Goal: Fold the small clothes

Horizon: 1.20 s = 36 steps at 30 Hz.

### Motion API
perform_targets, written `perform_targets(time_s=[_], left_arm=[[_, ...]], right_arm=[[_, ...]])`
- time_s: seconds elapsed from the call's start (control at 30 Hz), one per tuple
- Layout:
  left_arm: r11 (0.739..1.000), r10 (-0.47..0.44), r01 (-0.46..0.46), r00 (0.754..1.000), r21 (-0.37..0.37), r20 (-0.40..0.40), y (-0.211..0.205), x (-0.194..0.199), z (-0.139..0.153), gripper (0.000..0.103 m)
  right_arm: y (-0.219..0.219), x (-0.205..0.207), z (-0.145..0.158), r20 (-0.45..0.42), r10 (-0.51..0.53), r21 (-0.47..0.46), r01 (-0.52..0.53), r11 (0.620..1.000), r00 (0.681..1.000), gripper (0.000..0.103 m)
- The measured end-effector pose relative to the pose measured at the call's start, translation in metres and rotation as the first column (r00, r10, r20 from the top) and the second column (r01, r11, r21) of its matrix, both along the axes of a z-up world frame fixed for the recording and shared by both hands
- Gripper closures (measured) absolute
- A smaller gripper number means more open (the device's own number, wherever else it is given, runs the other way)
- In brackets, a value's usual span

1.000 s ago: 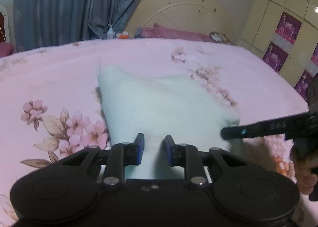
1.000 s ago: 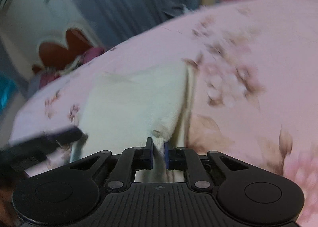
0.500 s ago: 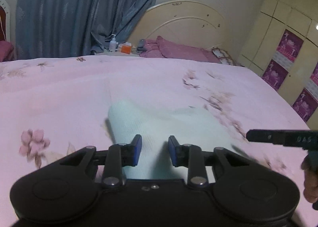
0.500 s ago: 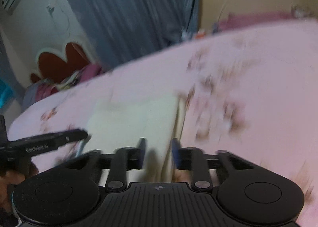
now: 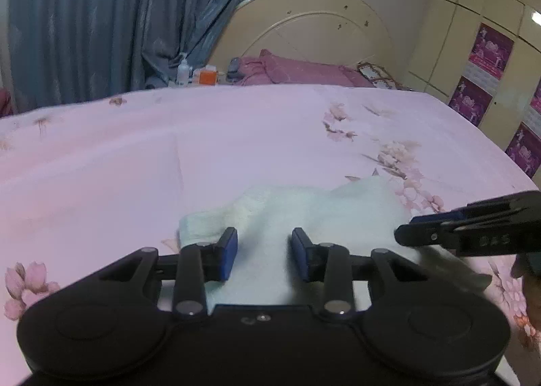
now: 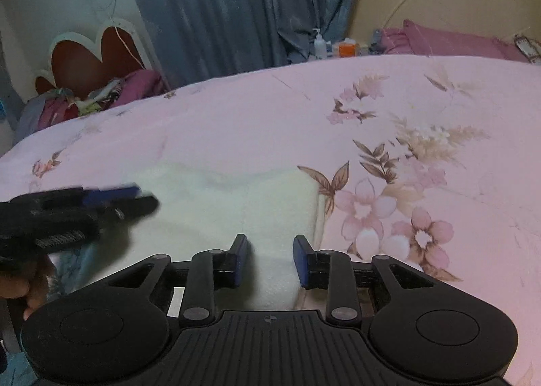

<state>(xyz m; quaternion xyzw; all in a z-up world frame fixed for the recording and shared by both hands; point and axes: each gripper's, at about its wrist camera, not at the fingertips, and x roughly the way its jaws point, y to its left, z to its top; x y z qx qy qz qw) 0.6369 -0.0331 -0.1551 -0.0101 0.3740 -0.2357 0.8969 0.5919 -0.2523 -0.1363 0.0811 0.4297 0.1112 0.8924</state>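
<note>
Pale mint-white small garment [image 5: 324,217], of fluffy knit, lying flat on the pink floral bedspread [image 5: 169,156] near its front edge; folded edge visible along its right side in the right wrist view [image 6: 316,213], with a faint crease running down the middle. Small rolled or bunched corner at its left end in the left wrist view.

Left gripper [image 5: 263,254] poised over the near portion of the garment, blue-padded fingers [image 5: 228,252] spread apart with nothing between them but cloth seen below; contact with the fabric not determinable. Same gripper entering the right wrist view from the left [image 6: 135,198], motion-blurred, over the garment's left edge, with part of the holding hand [image 6: 28,284] beneath.

Right gripper [image 6: 270,259] likewise parted, blue pads [image 6: 301,260] standing either side of the garment's near right portion, gripping nothing. Seen side-on in the left wrist view [image 5: 416,230], tips over the garment's right end.

Beyond the bedspread: cream arched headboard [image 5: 314,24], mauve pillows [image 5: 297,69], blue-grey curtains [image 5: 118,20], a pump bottle [image 6: 319,44] and an orange box [image 6: 348,47] beside the bed. Cream wardrobe doors with purple posters [image 5: 490,51] at right; heart-shaped chair back [image 6: 91,61] with heaped clothes [image 6: 88,98] at far left.
</note>
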Motion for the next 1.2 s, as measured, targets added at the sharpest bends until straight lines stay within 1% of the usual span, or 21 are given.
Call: perform_targets(time_s=[0.03, 0.07, 0.1, 0.17, 0.2, 0.27, 0.33, 0.4, 0.43, 0.47, 0.53, 0.63, 0.67, 0.7, 0.77, 0.9, 1.0, 1.07, 1.1, 1.17, 1.2], left_arm=[[1.000, 0.010, -0.010, 1.000, 0.000, -0.002, 0.000, 0.000, 0.002, 0.066], [1.000, 0.020, -0.020, 1.000, 0.001, 0.007, 0.001, -0.003, 0.007, 0.066], [1.000, 0.026, -0.025, 0.999, -0.003, 0.027, 0.003, -0.010, 0.015, 0.068], [0.998, 0.014, -0.012, 0.999, -0.063, 0.033, 0.011, -0.027, 0.027, 0.068], [0.996, -0.011, 0.014, 0.999, -0.084, 0.042, 0.014, -0.040, 0.033, 0.068], [0.999, -0.031, 0.034, 0.998, -0.043, 0.056, 0.015, -0.062, 0.037, 0.070], [0.999, -0.042, 0.044, 0.998, -0.027, 0.052, 0.018, -0.083, 0.035, 0.071], [0.999, -0.044, 0.044, 0.999, 0.007, 0.010, 0.017, -0.092, 0.022, 0.071], [0.999, -0.036, 0.036, 0.999, 0.013, 0.006, 0.016, -0.095, 0.017, 0.071], [1.000, -0.023, 0.023, 1.000, 0.000, 0.004, 0.017, -0.098, 0.013, 0.071], [1.000, 0.006, -0.006, 1.000, -0.018, -0.005, 0.019, -0.101, 0.018, 0.072], [0.996, 0.035, -0.036, 0.999, -0.084, -0.015, 0.029, -0.114, 0.026, 0.072], [0.995, 0.040, -0.042, 0.999, -0.091, -0.024, 0.030, -0.117, 0.025, 0.072], [0.996, 0.037, -0.039, 0.999, -0.077, -0.028, 0.028, -0.121, 0.022, 0.072], [0.998, 0.041, -0.042, 0.999, -0.044, -0.023, 0.026, -0.124, 0.019, 0.071], [0.996, 0.060, -0.062, 0.998, -0.065, -0.020, 0.028, -0.123, 0.024, 0.072], [0.999, 0.042, -0.043, 0.998, -0.030, -0.040, 0.019, -0.117, 0.019, 0.072], [0.999, 0.034, -0.034, 0.999, -0.014, -0.040, 0.015, -0.117, 0.021, 0.072], [1.000, 0.026, -0.027, 0.999, -0.015, -0.036, 0.013, -0.117, 0.023, 0.072], [1.000, 0.001, -0.002, 1.000, -0.011, -0.021, 0.008, -0.121, 0.027, 0.072], [1.000, -0.010, 0.010, 1.000, 0.008, -0.021, 0.003, -0.122, 0.028, 0.072]], right_arm=[[-0.002, 0.002, -0.005, -0.008, -0.011, -0.005, 0.011, 1.000, 1.000, 0.072], [-0.006, 0.003, -0.006, -0.014, -0.019, 0.012, 0.019, 1.000, 1.000, 0.072], [-0.010, 0.001, -0.005, -0.018, -0.025, 0.020, 0.026, 0.999, 1.000, 0.072], [-0.015, -0.011, 0.010, 0.014, -0.031, 0.020, 0.030, 0.999, 0.999, 0.072], [-0.015, -0.017, 0.020, 0.038, -0.020, 0.042, 0.018, 0.999, 0.999, 0.073], [-0.016, -0.035, 0.034, 0.065, 0.015, 0.071, -0.020, 0.997, 0.998, 0.073], [-0.020, -0.054, 0.040, 0.068, 0.046, 0.090, -0.052, 0.995, 0.997, 0.073], [-0.023, -0.069, 0.037, 0.026, 0.060, 0.144, -0.063, 0.988, 0.998, 0.073], [-0.024, -0.076, 0.033, 0.013, 0.061, 0.158, -0.062, 0.985, 0.998, 0.073], [-0.023, -0.080, 0.029, 0.005, 0.062, 0.153, -0.062, 0.986, 0.998, 0.072], [-0.023, -0.087, 0.023, -0.023, 0.043, 0.148, -0.039, 0.988, 0.999, 0.072], [-0.031, -0.106, 0.025, -0.031, 0.009, 0.213, -0.002, 0.977, 0.999, 0.072], [-0.031, -0.111, 0.025, -0.032, 0.009, 0.225, -0.001, 0.974, 0.999, 0.072], [-0.031, -0.116, 0.023, -0.039, 0.013, 0.236, -0.003, 0.972, 0.999, 0.072], [-0.028, -0.118, 0.018, -0.052, 0.029, 0.237, -0.016, 0.971, 0.998, 0.072], [-0.027, -0.107, 0.008, -0.073, 0.025, 0.264, -0.005, 0.965, 0.997, 0.072], [-0.027, -0.098, 0.002, -0.091, 0.021, 0.304, 0.008, 0.953, 0.996, 0.070], [-0.026, -0.094, 0.002, -0.083, 0.043, 0.315, -0.014, 0.949, 0.996, 0.071], [-0.024, -0.093, 0.002, -0.084, 0.058, 0.302, -0.030, 0.953, 0.995, 0.095], [-0.029, -0.094, 0.009, -0.072, 0.058, 0.305, -0.034, 0.952, 0.996, 0.096], [-0.032, -0.097, 0.016, -0.057, 0.057, 0.295, -0.038, 0.955, 0.997, 0.096]])
